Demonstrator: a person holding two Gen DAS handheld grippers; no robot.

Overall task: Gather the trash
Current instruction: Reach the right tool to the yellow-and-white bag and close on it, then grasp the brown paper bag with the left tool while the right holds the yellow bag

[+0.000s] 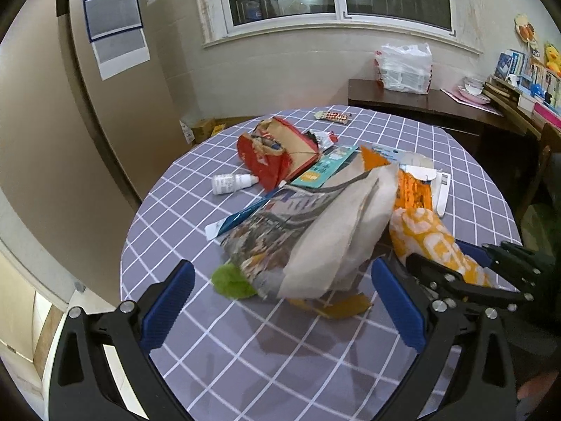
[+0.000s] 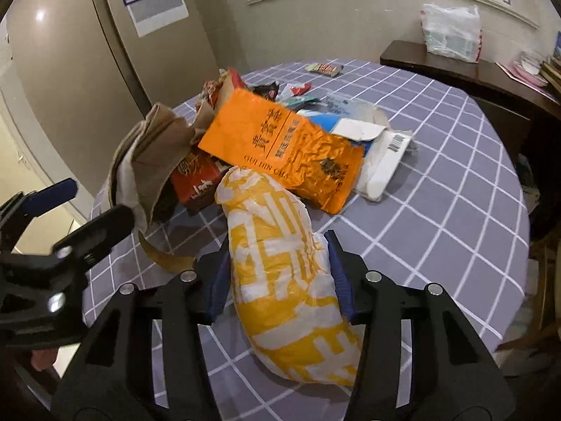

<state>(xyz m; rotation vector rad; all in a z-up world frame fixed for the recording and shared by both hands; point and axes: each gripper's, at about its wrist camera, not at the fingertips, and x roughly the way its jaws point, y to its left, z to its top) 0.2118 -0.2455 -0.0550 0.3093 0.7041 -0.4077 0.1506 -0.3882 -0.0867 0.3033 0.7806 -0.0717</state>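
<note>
A heap of trash lies on a round table with a purple checked cloth (image 1: pixel 245 351). My right gripper (image 2: pixel 277 242) is shut on a yellow and white plastic bag (image 2: pixel 280 273), one blue pad pressing each side. Beyond it lie an orange tea packet (image 2: pixel 280 147), a red carton (image 2: pixel 196 182) and a white box (image 2: pixel 385 161). My left gripper (image 1: pixel 282 273) stands open, its fingers either side of a crumpled grey paper bag (image 1: pixel 336 231) without touching it. A green scrap (image 1: pixel 231 280) and a yellow leaf (image 1: pixel 336 307) lie under that bag. The right gripper (image 1: pixel 455 273) shows at the right with the yellow bag (image 1: pixel 431 238).
A white bottle (image 1: pixel 231 183), a torn red packet (image 1: pixel 266 154), a teal card (image 1: pixel 322 166) and a far snack wrapper (image 1: pixel 333 116) lie on the cloth. A dark sideboard (image 1: pixel 420 101) carries a plastic bag (image 1: pixel 406 68). A tall beige cabinet (image 1: pixel 115 105) stands at the left.
</note>
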